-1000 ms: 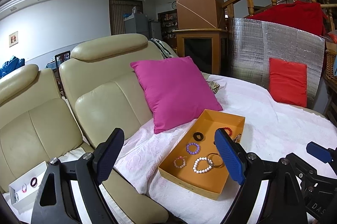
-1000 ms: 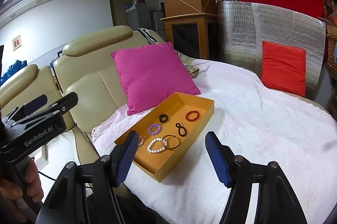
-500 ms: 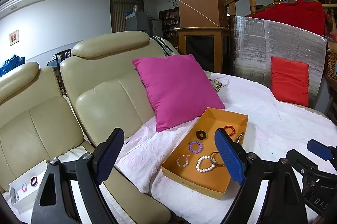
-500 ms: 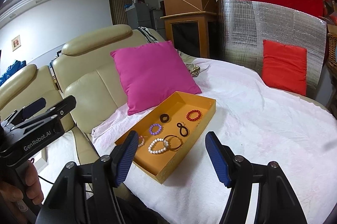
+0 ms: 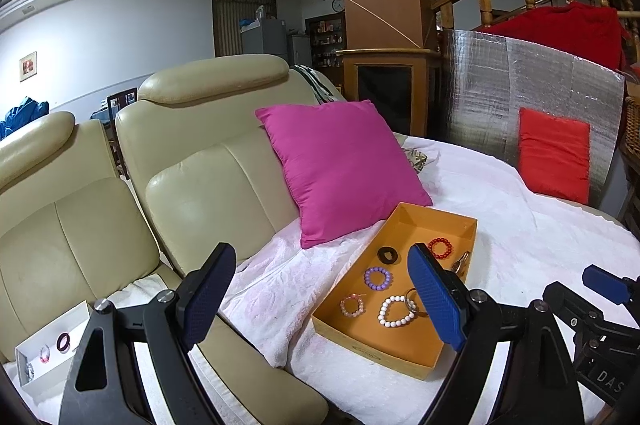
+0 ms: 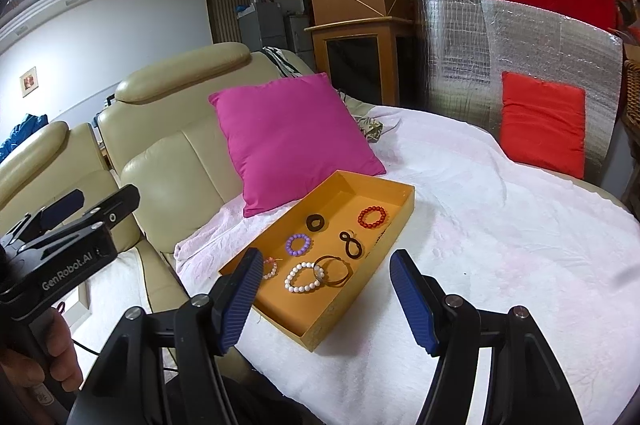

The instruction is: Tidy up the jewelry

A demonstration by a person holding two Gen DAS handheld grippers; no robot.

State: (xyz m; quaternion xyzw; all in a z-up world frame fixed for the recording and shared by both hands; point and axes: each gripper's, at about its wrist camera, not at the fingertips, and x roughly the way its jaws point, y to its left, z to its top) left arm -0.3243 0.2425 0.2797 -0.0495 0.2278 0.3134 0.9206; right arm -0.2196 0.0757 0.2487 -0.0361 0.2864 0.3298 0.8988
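Observation:
An orange tray [image 5: 372, 350] [image 6: 396, 225] lies on the white blanket. In it are a white bead bracelet [image 6: 302, 277], a purple one [image 6: 298, 244], a red one [image 6: 372, 216], a small pink one [image 5: 353, 305], a dark ring [image 6: 315, 222], a black figure-eight loop [image 6: 351, 245] and a thin brown bangle [image 6: 334, 271]. My left gripper [image 5: 320, 299] hovers open, short of the tray's left side, with nothing between its fingers. Near the tray's front corner my right gripper [image 6: 326, 301] also stands open and holds nothing.
A small white box [image 5: 52, 341] with a few rings sits on the cream sofa seat at lower left. A magenta pillow [image 5: 340, 177] leans behind the tray. A red cushion [image 6: 542, 123] rests against a silver foil panel. A hand [image 6: 36, 365] holds the left gripper's handle.
Both grippers stay open and nearly still. The left wrist view has drifted a touch, so the tray sits slightly further right in it.

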